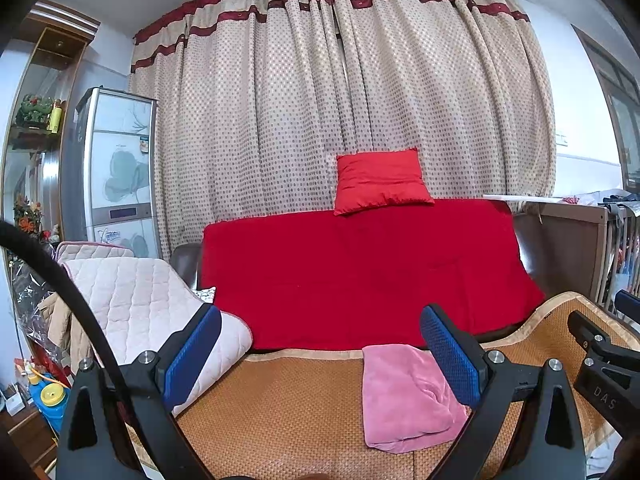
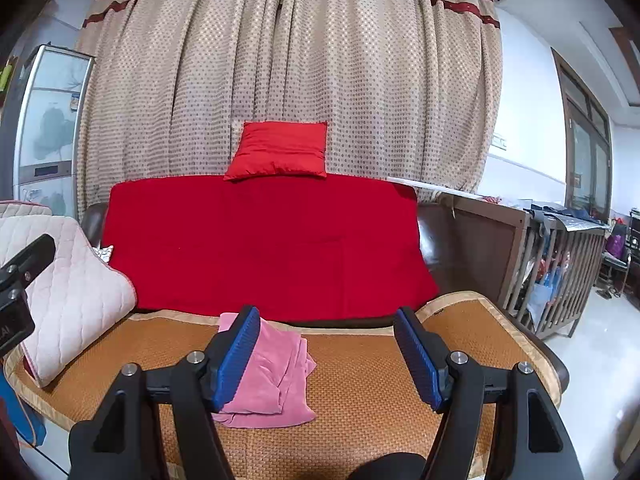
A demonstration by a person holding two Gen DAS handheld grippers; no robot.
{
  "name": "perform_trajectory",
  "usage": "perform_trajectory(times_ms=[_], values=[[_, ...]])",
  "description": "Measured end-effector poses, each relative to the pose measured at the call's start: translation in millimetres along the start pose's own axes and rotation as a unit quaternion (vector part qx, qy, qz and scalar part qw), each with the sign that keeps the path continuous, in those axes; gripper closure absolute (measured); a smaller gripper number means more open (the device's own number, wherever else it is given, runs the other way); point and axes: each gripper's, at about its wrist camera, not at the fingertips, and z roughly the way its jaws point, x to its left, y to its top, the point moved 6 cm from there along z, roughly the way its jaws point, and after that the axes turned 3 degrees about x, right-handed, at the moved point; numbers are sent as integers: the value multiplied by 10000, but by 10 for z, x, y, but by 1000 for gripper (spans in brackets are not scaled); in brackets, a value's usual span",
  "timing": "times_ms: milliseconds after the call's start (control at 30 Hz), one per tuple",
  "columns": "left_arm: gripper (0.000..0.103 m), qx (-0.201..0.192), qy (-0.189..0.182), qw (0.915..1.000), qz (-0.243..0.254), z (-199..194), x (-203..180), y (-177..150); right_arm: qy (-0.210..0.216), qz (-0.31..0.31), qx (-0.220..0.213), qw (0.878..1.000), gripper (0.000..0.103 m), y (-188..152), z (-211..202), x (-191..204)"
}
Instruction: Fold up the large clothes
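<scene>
Nearest the lens in the left wrist view, the left hand-held gripper stands wide open at the bottom of the frame, its two blue pads apart with nothing between them. In the right wrist view the right hand-held gripper is likewise spread wide and empty; its left pad only overlaps the cloth in the picture and does not press on it.

Just beyond the fingers, on the woven mat that covers the sofa seat, lies the one pink garment, lower centre of the frame. It is already a compact, layered rectangle with a few loose edges along its right side. I judge the folding largely done; what may remain is a final tidy or setting it aside, and no other unfolded clothing shows on the mat.

At the left edge of the mat rests one quilted cream cushion, with a second similar one partly hidden behind it. Farther back, a single red blanket drapes the sofa back, and one red pillow sits on top of it, centre frame. Behind everything hangs the dotted beige curtain, with one tall cabinet at the left.
</scene>
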Motion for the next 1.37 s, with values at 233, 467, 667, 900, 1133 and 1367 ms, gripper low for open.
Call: perform_trajectory(times_ms=[233,467,667,900,1133,1367], values=[[3,-46,57,10000,-27,-30,-4,1,9,-50,-1,10000,30,6,-2,42],[3,-74,61,9999,35,-36,-42,-11,39,-74,5,10000,30,1,3,70],[3,-43,25,10000,-15,-25,-15,-22,72,-138,29,9999,30,-10,12,111],[3,51,-43,10000,-68,36,28,-73,97,-230,65,9997,30,-33,70,181],[3,171,-130,9998,-9,121,5,-149,129,-319,148,9993,30,-75,156,275],[3,207,-140,9997,-59,413,45,-197,151,-424,264,9986,30,-95,435,389]])
